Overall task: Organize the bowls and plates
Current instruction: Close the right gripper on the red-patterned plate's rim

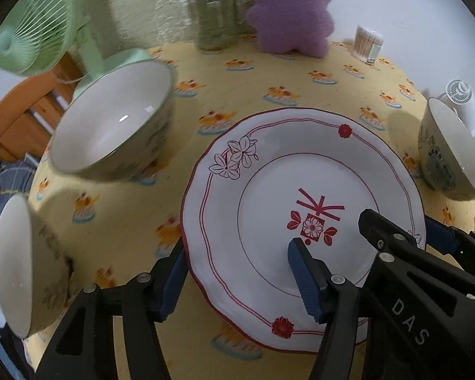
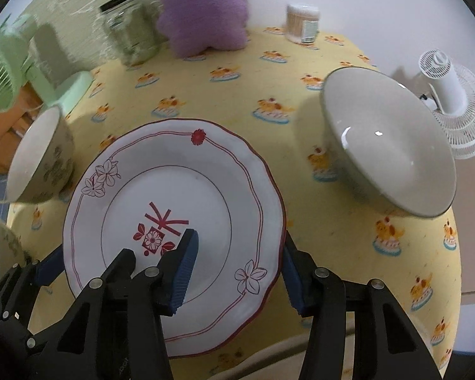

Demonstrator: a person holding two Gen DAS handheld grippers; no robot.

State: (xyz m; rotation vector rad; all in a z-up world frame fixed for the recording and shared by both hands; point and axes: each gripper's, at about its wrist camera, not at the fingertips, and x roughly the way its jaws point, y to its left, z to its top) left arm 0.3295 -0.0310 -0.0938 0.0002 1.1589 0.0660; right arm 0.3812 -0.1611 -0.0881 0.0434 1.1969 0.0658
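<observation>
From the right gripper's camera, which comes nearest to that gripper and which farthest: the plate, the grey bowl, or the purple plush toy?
1. Plate: nearest, its right rim between the right gripper fingers.
2. Grey bowl: farther, up to the right on the tablecloth.
3. Purple plush toy: farthest, at the table's back edge.

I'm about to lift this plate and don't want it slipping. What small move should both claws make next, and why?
Probably close both a little more before lifting. The left claw and right claw each straddle opposite rims of the plate, one finger over it, one outside; firm contact isn't clearly visible.
</observation>
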